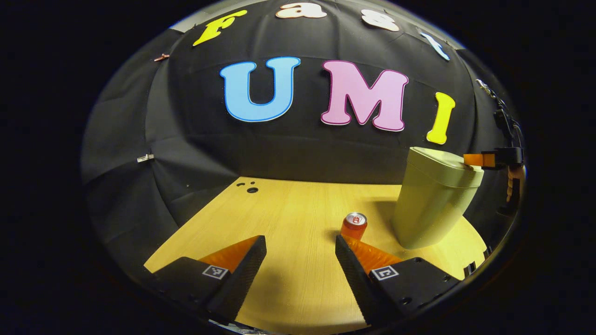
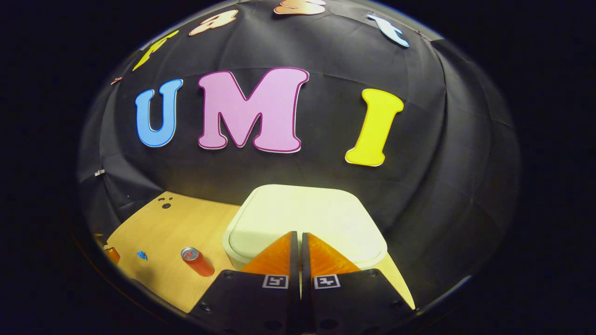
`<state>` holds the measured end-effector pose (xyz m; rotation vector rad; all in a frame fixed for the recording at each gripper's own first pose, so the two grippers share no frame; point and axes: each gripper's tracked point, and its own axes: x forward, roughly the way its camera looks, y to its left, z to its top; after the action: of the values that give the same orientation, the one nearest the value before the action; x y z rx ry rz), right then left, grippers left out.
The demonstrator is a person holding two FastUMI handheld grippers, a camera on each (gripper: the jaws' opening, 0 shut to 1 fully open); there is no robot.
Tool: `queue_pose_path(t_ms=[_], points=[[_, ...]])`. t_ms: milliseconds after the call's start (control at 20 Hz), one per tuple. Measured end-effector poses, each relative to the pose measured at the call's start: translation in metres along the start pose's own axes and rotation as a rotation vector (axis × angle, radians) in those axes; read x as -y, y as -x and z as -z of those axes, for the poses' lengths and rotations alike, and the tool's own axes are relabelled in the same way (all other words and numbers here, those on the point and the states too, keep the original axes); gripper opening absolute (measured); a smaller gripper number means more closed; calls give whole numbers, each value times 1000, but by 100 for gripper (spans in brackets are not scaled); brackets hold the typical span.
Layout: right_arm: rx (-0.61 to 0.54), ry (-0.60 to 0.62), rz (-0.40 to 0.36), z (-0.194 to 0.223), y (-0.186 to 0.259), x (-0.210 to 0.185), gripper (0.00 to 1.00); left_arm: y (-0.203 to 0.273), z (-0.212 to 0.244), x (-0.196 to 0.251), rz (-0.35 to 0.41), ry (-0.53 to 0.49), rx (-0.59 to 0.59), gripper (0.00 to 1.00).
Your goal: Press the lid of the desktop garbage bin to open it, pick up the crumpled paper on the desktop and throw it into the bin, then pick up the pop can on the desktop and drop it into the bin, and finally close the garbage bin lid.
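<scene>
Your right gripper (image 2: 298, 239), fingers pressed together, rests on the closed bin (image 2: 305, 218) lid. Your left gripper (image 1: 300, 260) is spread above the tabletop (image 1: 288, 209), near the can (image 1: 355, 225).

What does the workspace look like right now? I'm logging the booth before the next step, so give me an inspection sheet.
Surface: light wooden desktop, a few small holes at its far edge.
Job's things: green garbage bin upright, lid closed; orange pop can upright beside the bin. No crumpled paper seen on the desktop.
Clutter: small blue scrap on the desktop left of the can in the right gripper view.
Grippers: left gripper open above the desktop, can just beyond one finger; right gripper shut, tips over the bin lid, contact cannot be told.
Cables: dark cable hanging near the right gripper in the left gripper view.
Surroundings: black cloth wall with clips.
</scene>
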<state>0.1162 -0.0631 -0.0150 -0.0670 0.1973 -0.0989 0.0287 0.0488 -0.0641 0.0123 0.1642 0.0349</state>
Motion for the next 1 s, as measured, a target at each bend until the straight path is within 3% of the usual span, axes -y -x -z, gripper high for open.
queue_pose_path(t_ms=[250,700,1000], points=[[-4,-70,-12,2,1,1,6,2,3,3,18,-13,-10,96],[6,29,53,-8,2,0,5,29,11,-23,-30,7,4,95],[8,19,55,-24,11,-9,5,48,17,-50,-54,32,22,95]])
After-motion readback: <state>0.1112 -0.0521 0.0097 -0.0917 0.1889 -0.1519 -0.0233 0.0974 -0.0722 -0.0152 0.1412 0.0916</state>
